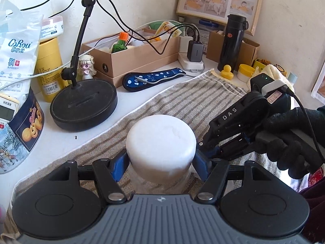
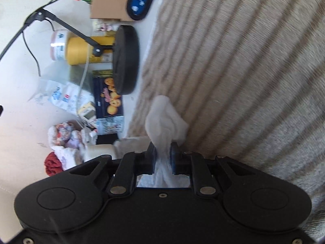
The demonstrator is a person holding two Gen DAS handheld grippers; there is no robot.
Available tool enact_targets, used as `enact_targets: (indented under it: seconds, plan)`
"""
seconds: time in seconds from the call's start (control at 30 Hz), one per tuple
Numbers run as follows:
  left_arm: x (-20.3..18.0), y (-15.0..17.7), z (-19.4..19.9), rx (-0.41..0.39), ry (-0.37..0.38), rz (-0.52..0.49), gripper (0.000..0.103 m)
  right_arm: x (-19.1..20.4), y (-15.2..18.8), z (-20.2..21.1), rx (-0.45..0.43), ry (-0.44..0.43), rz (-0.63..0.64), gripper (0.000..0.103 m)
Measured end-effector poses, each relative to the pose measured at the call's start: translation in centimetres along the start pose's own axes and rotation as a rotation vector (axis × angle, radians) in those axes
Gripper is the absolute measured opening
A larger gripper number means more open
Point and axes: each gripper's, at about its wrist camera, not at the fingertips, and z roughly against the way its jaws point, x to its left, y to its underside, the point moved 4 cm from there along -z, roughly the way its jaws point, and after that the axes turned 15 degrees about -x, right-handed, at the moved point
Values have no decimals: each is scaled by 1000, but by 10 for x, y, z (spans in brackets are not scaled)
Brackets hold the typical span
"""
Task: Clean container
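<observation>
Mid-clean, stage unsettled: container clamped, wipe gripped.
Left claw (image 1: 160,158) closed on white-lidded container (image 1: 160,142); right claw (image 2: 163,156) pinching crumpled wipe (image 2: 165,120) over striped towel (image 2: 254,81); cleanliness undeterminable.

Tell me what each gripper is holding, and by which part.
Left gripper clamps the jar at its neck, just under the white lid. Right gripper pinches a crumpled white tissue at its bunched middle.

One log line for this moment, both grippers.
left gripper: shut on jar, lid on | right gripper: shut on tissue | over towel
</observation>
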Motion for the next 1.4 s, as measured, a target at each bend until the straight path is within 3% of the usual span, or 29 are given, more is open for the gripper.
enact_targets:
  seconds: [0.17,0.33,0.47,0.6,0.73,1.0,1.2,1.27,1.4]
  plan:
    - [-4,-2,-2,30,-20,0,67,4,2,2,12,27,73,11]
    - [-9,-5,0,42,-52,-21,67,12,0,13,-16,22,95,41]
    - [-12,-10,3,38,-77,-29,67,16,-2,12,-33,31,123,43]
    - [-13,-16,6,26,-95,-13,67,16,-1,11,-39,37,150,37]
    - [-14,-19,6,28,-111,-6,67,15,0,11,-38,72,213,9]
    - [-16,-20,2,36,-156,15,67,49,1,35,-47,-23,377,5]
    - [-17,-20,-1,42,-189,30,67,54,-2,49,-68,-72,343,5]
    - [-17,-21,-2,44,-146,-22,67,53,-4,51,-75,-79,325,5]
    - [-18,-20,0,22,90,-273,67,56,-6,55,-84,-98,315,5]
